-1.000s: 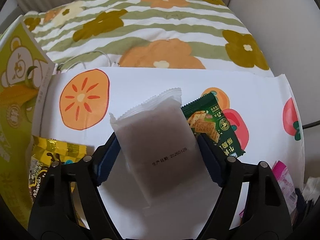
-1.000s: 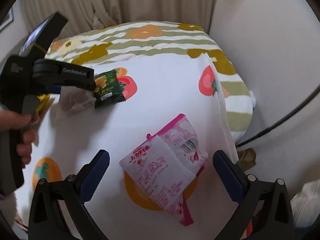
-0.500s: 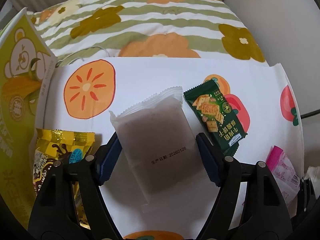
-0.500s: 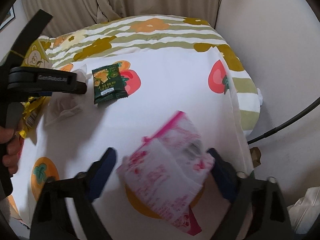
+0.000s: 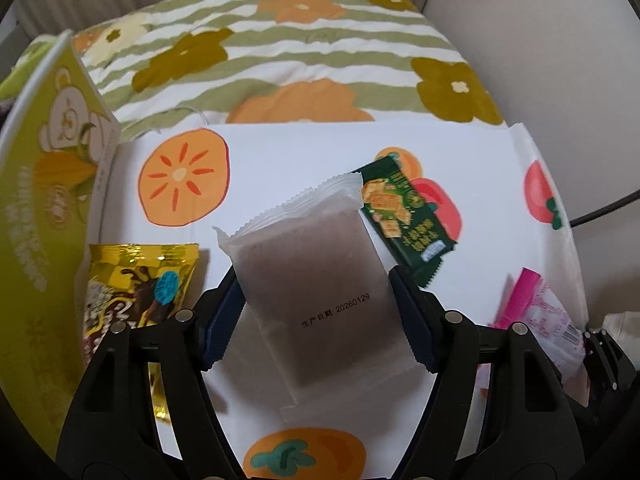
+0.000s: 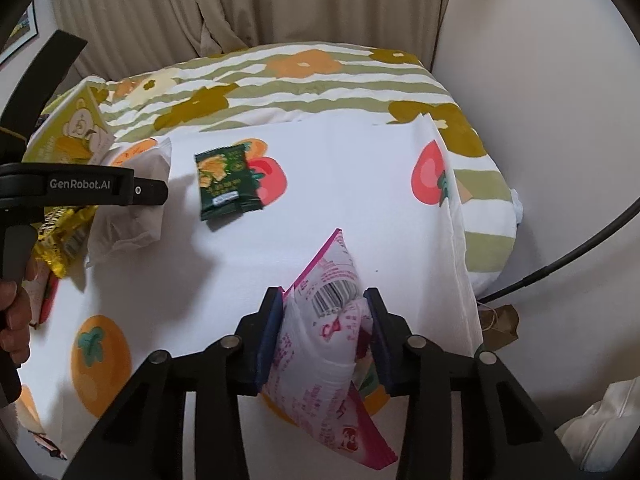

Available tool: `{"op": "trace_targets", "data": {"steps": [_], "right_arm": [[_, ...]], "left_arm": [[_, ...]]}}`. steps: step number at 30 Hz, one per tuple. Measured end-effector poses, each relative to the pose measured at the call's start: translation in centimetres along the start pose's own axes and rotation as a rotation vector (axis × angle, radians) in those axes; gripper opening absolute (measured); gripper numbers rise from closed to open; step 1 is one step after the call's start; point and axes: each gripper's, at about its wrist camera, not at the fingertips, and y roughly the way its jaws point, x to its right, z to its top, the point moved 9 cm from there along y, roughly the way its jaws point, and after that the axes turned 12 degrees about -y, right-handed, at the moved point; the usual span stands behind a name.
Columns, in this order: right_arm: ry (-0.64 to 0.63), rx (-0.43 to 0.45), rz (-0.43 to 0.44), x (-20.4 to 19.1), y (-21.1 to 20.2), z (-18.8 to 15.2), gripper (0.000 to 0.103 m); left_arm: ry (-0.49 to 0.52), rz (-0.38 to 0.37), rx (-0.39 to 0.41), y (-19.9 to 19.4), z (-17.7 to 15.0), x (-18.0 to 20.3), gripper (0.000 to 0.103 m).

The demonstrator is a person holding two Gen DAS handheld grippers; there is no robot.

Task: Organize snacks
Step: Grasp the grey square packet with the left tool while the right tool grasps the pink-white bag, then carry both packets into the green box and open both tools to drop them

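Counted: five snack items in all.
- 1 frosted grey-brown packet (image 5: 316, 280)
- 1 dark green cracker packet (image 5: 404, 216)
- 1 pink-and-white packet (image 6: 324, 344)
- 1 yellow chocolate wrapper (image 5: 136, 292)
- 1 yellow-green bear box (image 5: 44, 200)

Also 1 white fruit-print cloth (image 5: 300, 152).

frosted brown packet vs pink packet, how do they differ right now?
The frosted brown packet is plain, with only a printed date; the pink packet carries pink print and a barcode. The frosted one lies flat and smooth in the left gripper, jaws closing; the pink one is squeezed and bulging in the right gripper, jaws closing. Both are sealed snack packets, gripped by their side edges.
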Motion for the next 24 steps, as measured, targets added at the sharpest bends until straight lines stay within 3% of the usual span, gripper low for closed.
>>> {"op": "trace_targets", "data": {"steps": [13, 19, 24], "right_arm": [[-0.063, 0.158, 0.077, -2.2, -7.0, 4.0, 0.034], [-0.122, 0.237, 0.166, -5.0, -11.0, 7.9, 0.032], [-0.132, 0.289, 0.310, -9.3, -13.4, 11.8, 0.030]], "left_arm": [[-0.045, -0.065, 0.148, -11.8, -0.5, -0.4, 0.069], [-0.124, -0.052, 0.242, -18.6, 0.5, -4.5, 0.069], [-0.189, -0.015, 0.301, -22.7, 1.5, -10.2, 0.069]]}}
